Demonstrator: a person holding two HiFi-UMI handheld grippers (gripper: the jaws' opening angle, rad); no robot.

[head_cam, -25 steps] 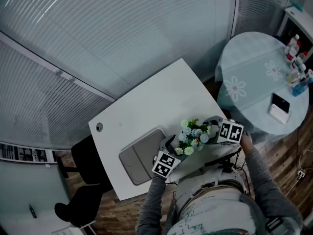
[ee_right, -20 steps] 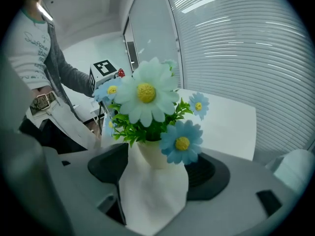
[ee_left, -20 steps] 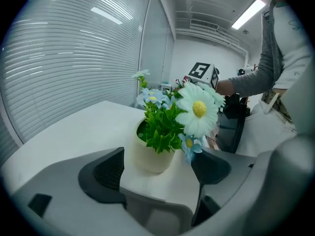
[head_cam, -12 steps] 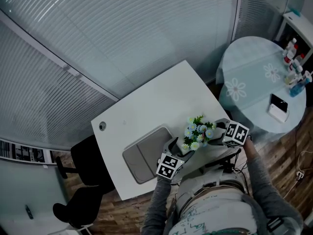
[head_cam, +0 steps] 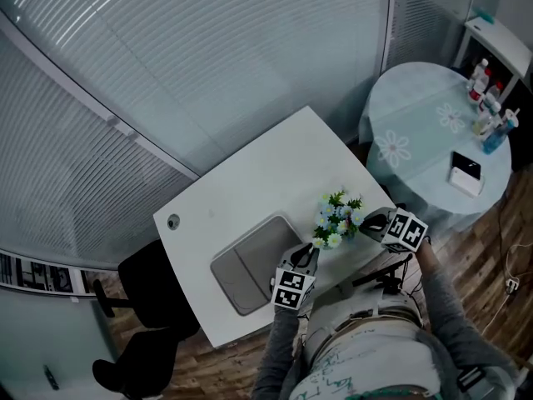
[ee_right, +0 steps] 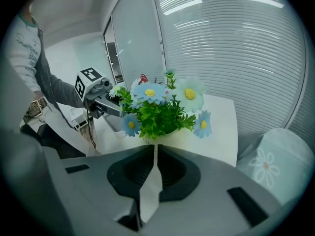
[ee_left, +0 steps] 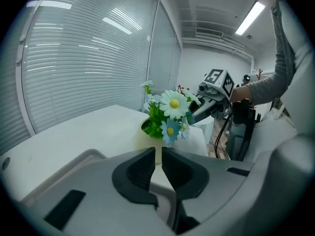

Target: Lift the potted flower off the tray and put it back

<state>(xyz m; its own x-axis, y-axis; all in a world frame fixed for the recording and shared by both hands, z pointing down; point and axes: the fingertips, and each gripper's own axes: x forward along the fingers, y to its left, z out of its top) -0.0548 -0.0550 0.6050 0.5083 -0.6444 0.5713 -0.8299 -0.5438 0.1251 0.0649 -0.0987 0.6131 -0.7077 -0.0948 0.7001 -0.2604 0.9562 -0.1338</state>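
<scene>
At the near edge, the left gripper [head_cam: 307, 257] in our hand has just been closing its jaws, which stand drawn almost together with nothing between them. The right gripper [head_cam: 371, 222] is pressed together and equally empty. Between the two, the potted flower [head_cam: 336, 217], a bunch of white and blue daisies in a pale pot, stands on the white table [head_cam: 250, 186] close to its front edge, beside the grey tray [head_cam: 233, 269] but off it, and neither gripper touches it. Beyond the table we see window blinds [head_cam: 208, 57], and to the right a round table [head_cam: 416, 115] under a floral cloth with a few bottles [head_cam: 490, 111] on it.
</scene>
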